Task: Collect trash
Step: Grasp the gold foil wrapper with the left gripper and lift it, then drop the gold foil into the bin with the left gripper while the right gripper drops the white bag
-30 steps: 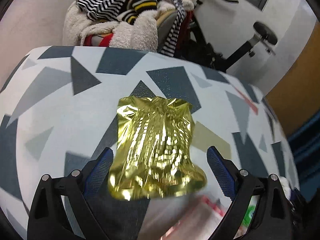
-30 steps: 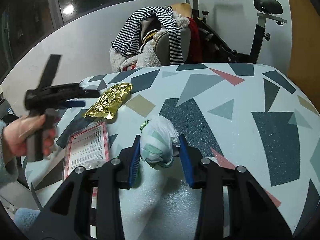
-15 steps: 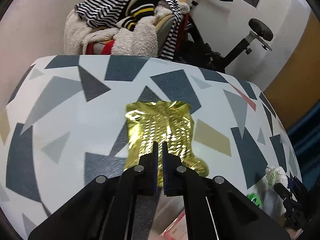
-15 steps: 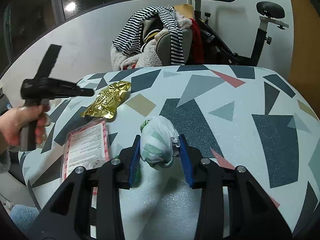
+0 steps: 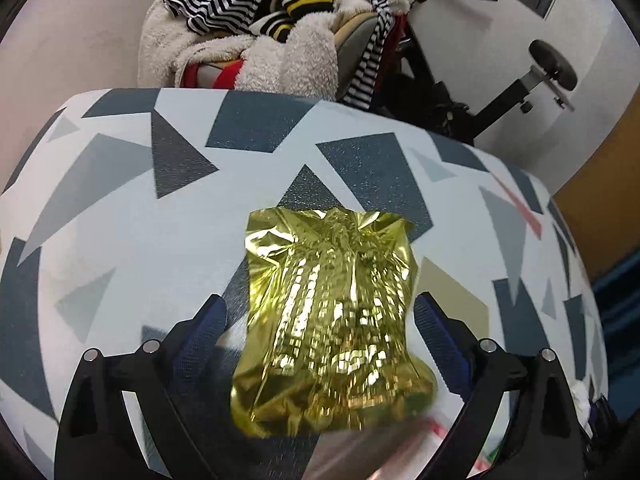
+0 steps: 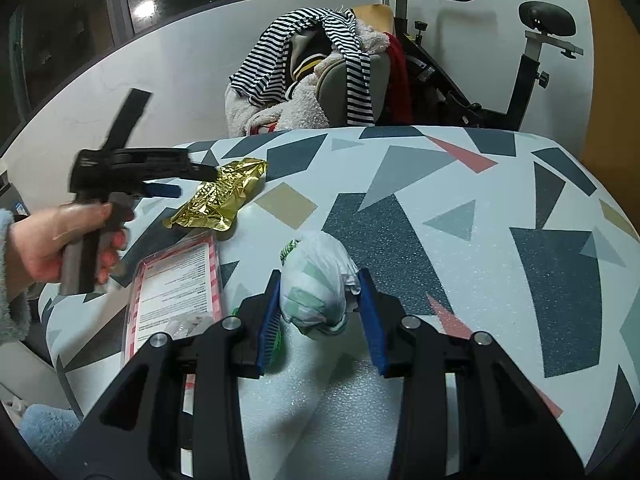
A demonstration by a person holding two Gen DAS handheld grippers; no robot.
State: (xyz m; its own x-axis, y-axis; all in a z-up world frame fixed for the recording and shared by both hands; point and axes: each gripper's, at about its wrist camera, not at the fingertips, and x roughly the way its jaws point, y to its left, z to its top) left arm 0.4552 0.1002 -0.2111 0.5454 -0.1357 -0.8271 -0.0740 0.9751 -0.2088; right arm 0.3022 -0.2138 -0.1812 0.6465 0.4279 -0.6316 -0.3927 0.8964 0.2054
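Behind the table (image 6: 460, 208), with its grey, navy and pink triangle pattern, a chair heaped with striped and fleecy clothes (image 6: 308, 76) stands beside an exercise bike (image 6: 532, 52) against a white wall. Collection looks to be only getting started. The right gripper (image 6: 320, 300) has a small knotted white bag (image 6: 316, 280) between its blue pads (image 6: 269, 320), which stand close on both sides of it and seem to pinch it, low over the tabletop. The left gripper (image 5: 320, 324) is spread wide, one finger on each side of a crinkled gold foil wrapper (image 5: 328, 320) without touching it; the right view shows that gripper (image 6: 176, 184) at the wrapper's (image 6: 220, 200) near end, above the table. So the wrapper lies loose on the table, not yet gripped, and closing on it is probably the step in hand. Crinkled foil will likely crumple and slide, so a grip across its middle seems safer than one on an edge. A flat clear packet (image 6: 176, 284) with a pink-checked border and a printed sheet inside lies just in front of the wrapper, and something green (image 6: 290, 246) peeks from behind the bag; both are untouched. No bin, basket or sack for the trash appears in either view, so where the pieces should end up cannot be told. The only container of sorts is the knotted bag, and its contents are hidden.
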